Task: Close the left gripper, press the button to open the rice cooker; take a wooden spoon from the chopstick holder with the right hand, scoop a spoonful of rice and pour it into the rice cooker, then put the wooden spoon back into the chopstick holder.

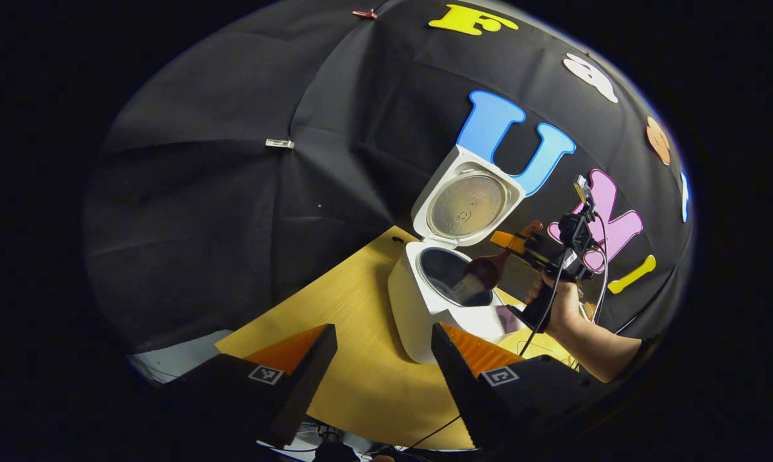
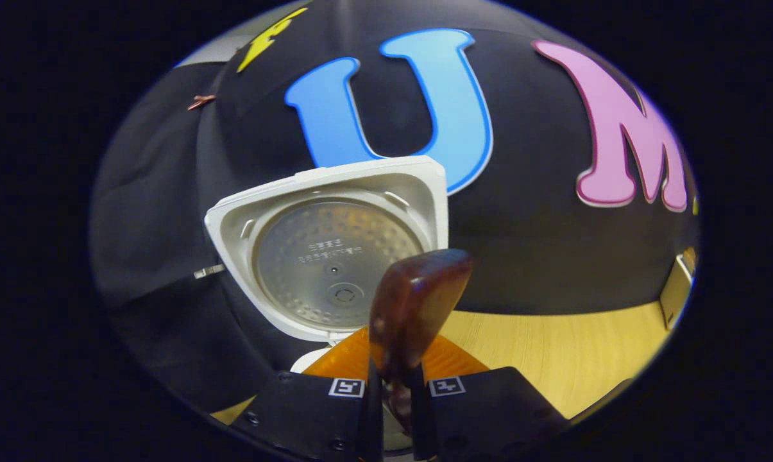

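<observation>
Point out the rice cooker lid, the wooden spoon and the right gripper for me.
rice cooker lid (image 2: 331, 256): right gripper view, metal inner plate of the raised lid.
wooden spoon (image 1: 484, 273): left gripper view, bowl over the open pot.
right gripper (image 2: 394, 391): right gripper view, between its fingertips, clamping the spoon.

— Left gripper view: from back over the table (image 1: 360, 359), facing the open rice cooker (image 1: 450, 282).
— Right gripper view: close, facing its raised lid (image 2: 335, 250). Shared: cooker.

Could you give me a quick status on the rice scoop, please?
Left gripper open, idle. Right gripper shut on wooden spoon, bowl over open rice cooker, lid up. Nothing in the way.
</observation>
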`<action>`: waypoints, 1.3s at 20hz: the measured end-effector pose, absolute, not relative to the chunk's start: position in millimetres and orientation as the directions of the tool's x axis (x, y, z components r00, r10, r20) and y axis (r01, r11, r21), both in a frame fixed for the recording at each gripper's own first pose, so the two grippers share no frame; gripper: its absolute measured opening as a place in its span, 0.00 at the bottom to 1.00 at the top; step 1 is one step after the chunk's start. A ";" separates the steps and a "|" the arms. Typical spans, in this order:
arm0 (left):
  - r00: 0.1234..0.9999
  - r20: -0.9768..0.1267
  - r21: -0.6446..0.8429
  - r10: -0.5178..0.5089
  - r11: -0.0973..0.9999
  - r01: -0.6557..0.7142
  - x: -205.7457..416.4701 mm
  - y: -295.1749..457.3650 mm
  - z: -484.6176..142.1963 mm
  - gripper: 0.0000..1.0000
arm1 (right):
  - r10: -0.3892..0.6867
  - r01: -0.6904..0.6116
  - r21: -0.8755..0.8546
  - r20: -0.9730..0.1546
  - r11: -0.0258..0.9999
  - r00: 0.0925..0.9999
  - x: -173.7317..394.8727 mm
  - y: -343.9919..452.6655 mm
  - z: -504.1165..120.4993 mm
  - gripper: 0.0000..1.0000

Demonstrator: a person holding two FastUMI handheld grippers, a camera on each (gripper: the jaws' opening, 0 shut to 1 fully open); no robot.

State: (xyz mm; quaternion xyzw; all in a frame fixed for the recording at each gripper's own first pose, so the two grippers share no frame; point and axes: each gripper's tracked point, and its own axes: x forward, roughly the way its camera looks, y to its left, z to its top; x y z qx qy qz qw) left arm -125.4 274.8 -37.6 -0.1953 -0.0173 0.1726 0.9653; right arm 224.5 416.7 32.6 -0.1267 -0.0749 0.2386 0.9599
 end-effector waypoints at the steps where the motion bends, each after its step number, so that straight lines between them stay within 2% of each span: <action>1: 0.939 -0.034 -0.383 0.343 0.863 -0.329 -126.0 275.2 -39.0 0.96 | 0.490 -0.438 -0.328 0.095 0.837 0.867 222.3 420.5 33.6 0.21; 4: 0.936 -0.033 -0.395 0.349 0.856 -0.333 -127.4 277.9 -42.2 0.96 | 0.524 -0.430 -0.449 0.106 0.783 0.845 211.2 432.5 29.7 0.21; 16: 0.933 -0.036 -0.432 0.359 0.836 -0.338 -122.9 286.0 -52.0 0.96 | 0.606 -0.366 -0.654 0.179 0.662 0.775 198.9 456.4 38.0 0.21; 18: 0.933 -0.032 -0.430 0.358 0.838 -0.336 -119.9 286.1 -50.9 0.96 | 0.606 -0.395 -0.611 0.179 0.686 0.775 196.2 455.6 42.8 0.21; 22: 0.940 -0.024 -0.436 0.341 0.842 -0.317 -111.3 281.7 -49.9 0.96 | 0.575 -0.456 -0.419 0.217 0.785 0.789 189.2 445.9 74.4 0.22; 26: 0.950 -0.036 -0.448 0.310 0.845 -0.293 -99.0 274.9 -55.9 0.96 | 0.552 -0.477 -0.304 0.245 0.825 0.797 180.0 435.4 98.3 0.21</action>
